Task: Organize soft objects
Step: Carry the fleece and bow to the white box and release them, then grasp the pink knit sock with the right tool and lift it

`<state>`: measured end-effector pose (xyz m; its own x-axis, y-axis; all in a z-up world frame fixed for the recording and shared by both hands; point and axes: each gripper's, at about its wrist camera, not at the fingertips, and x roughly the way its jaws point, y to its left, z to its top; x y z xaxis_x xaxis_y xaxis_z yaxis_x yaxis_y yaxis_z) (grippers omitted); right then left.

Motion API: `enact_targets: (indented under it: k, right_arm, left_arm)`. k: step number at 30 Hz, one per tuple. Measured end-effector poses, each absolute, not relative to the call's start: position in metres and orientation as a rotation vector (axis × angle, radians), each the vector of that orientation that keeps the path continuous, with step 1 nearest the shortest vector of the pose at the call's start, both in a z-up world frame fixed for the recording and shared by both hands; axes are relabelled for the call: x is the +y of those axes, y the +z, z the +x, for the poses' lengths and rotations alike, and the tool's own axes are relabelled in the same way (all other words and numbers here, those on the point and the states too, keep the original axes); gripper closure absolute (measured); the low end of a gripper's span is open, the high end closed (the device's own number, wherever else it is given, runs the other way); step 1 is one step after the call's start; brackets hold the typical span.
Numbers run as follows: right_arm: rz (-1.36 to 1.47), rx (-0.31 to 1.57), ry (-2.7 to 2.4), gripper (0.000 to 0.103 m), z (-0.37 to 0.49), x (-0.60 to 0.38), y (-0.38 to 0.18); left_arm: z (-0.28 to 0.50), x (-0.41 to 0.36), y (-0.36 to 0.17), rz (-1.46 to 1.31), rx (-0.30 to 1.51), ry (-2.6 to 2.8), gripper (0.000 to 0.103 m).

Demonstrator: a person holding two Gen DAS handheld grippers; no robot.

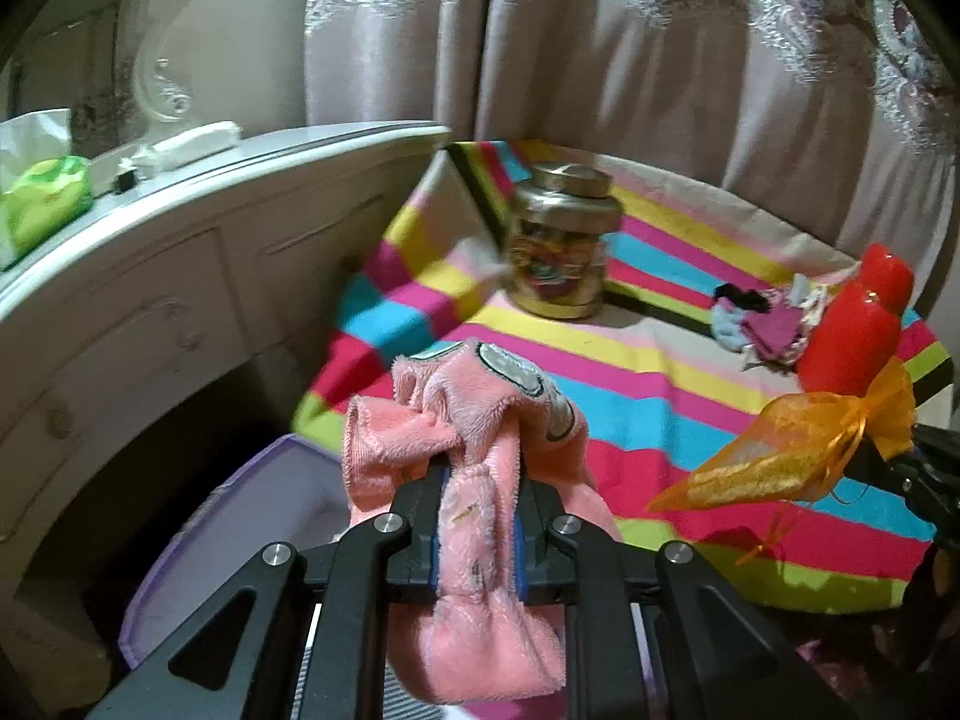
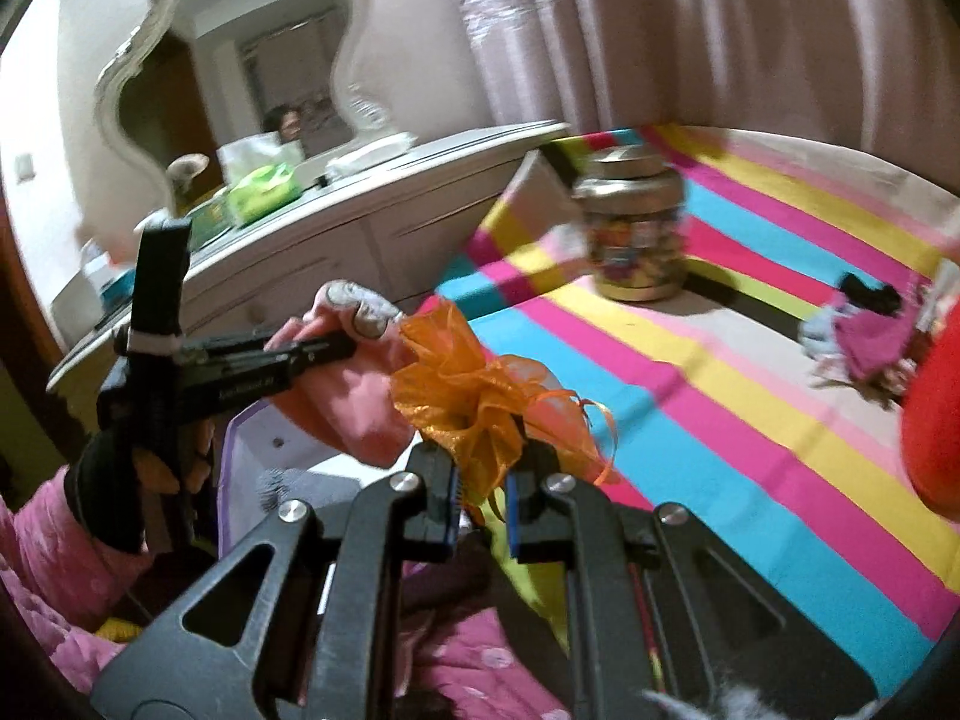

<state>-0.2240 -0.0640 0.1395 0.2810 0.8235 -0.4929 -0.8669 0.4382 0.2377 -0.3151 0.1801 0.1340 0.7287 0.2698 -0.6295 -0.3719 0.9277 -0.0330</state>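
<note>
My left gripper (image 1: 480,474) is shut on a pink fleece cloth (image 1: 468,420) and holds it above a pale purple box (image 1: 240,492) at the bed's left edge. In the right wrist view the left gripper (image 2: 336,348) and its pink cloth (image 2: 354,402) hang over the same box (image 2: 264,438). My right gripper (image 2: 483,468) is shut on an orange organza pouch (image 2: 474,390); the pouch also shows in the left wrist view (image 1: 792,450). A small heap of cloth pieces (image 1: 762,324) lies on the striped blanket (image 1: 660,408) at the right.
A gold-lidded jar (image 1: 561,240) stands on the blanket near the white dresser (image 1: 150,300). A red plush object (image 1: 858,324) sits by the cloth heap. A green pack (image 1: 42,204) and a mirror (image 2: 240,72) are on the dresser. Curtains hang behind.
</note>
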Motion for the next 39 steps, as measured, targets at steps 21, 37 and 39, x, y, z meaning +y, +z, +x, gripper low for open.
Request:
enact_targets:
  k: [21, 37, 39]
  right_arm:
    - [-0.034, 0.735, 1.122, 0.036, -0.213, -0.036, 0.112]
    - [-0.048, 0.685, 0.288, 0.036, -0.069, -0.128, 0.080]
    - [-0.137, 0.658, 0.216, 0.036, -0.049, -0.115, 0.082]
  left_arm:
    - [-0.314, 0.228, 0.103, -0.444, 0.717, 0.533, 0.026]
    - [-0.038, 0.096, 0.041, -0.287, 0.724, 0.142, 0.020]
    - [-0.031, 0.096, 0.027, -0.300, 0.747, 0.144, 0.020]
